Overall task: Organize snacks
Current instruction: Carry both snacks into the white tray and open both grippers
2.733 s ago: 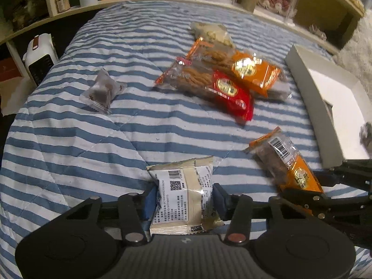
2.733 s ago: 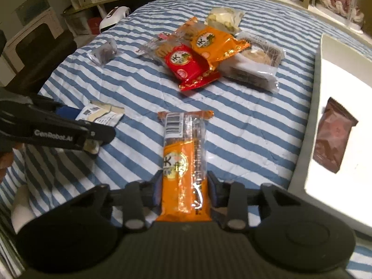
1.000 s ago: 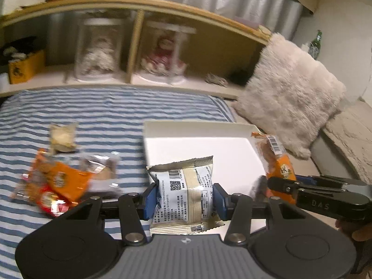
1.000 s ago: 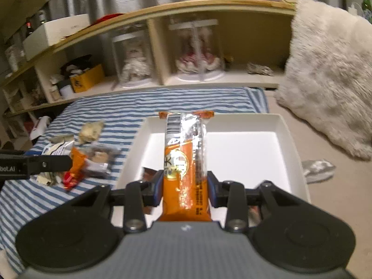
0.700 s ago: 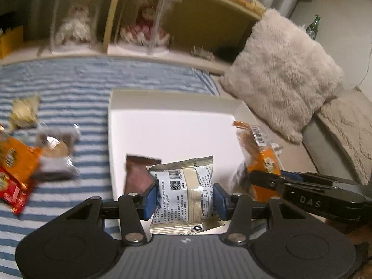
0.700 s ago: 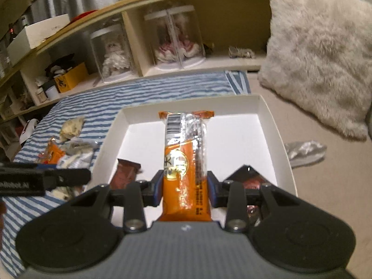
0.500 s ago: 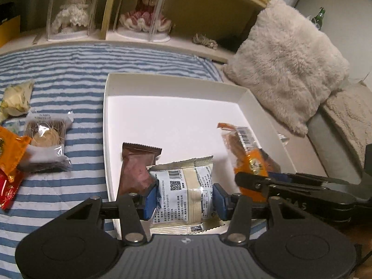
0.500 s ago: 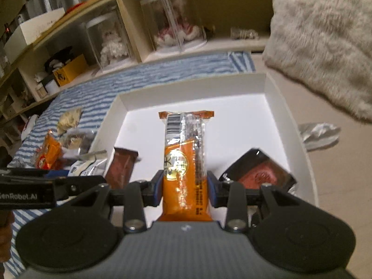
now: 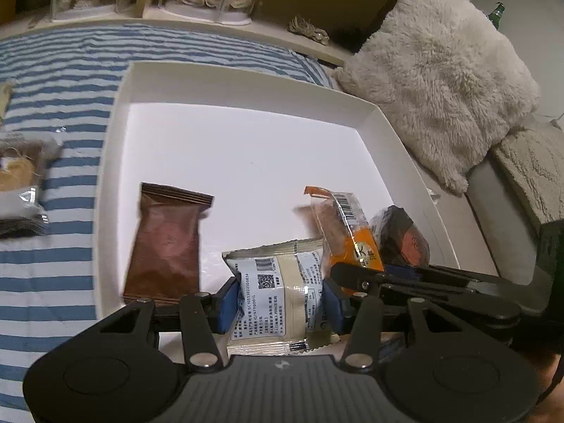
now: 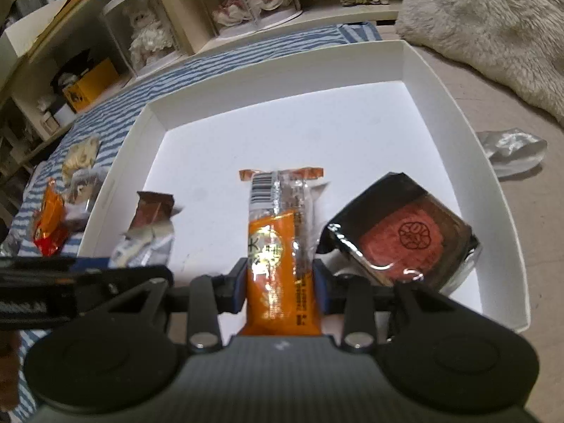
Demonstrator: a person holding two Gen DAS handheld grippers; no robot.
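My left gripper (image 9: pixel 280 301) is shut on a cream snack packet (image 9: pixel 278 292) with a printed label, held low over the near part of the white box (image 9: pixel 246 81). My right gripper (image 10: pixel 278 287) is shut on an orange snack bar (image 10: pixel 278 243) and hangs over the same white box (image 10: pixel 282 70). In the left wrist view the orange bar (image 9: pixel 347 232) and the right gripper's arm show at the right. Inside the box lie a brown packet (image 9: pixel 165 239) on the left and a dark-wrapped red cake (image 10: pixel 405 236) on the right. In the right wrist view the cream packet (image 10: pixel 144 246) appears at the left.
The box rests on a blue-and-white striped bedspread (image 9: pixel 53 77). More snack packets (image 10: pixel 53 218) lie on the stripes left of the box. A fluffy cream cushion (image 9: pixel 437 81) sits right of it, a crumpled clear wrapper (image 10: pixel 511 148) beside it, and shelves (image 10: pixel 176 10) behind.
Both grippers have sunk toward the box, each keeping hold of its snack. The box floor, the brown packet and the dark-wrapped cake now look larger and closer.
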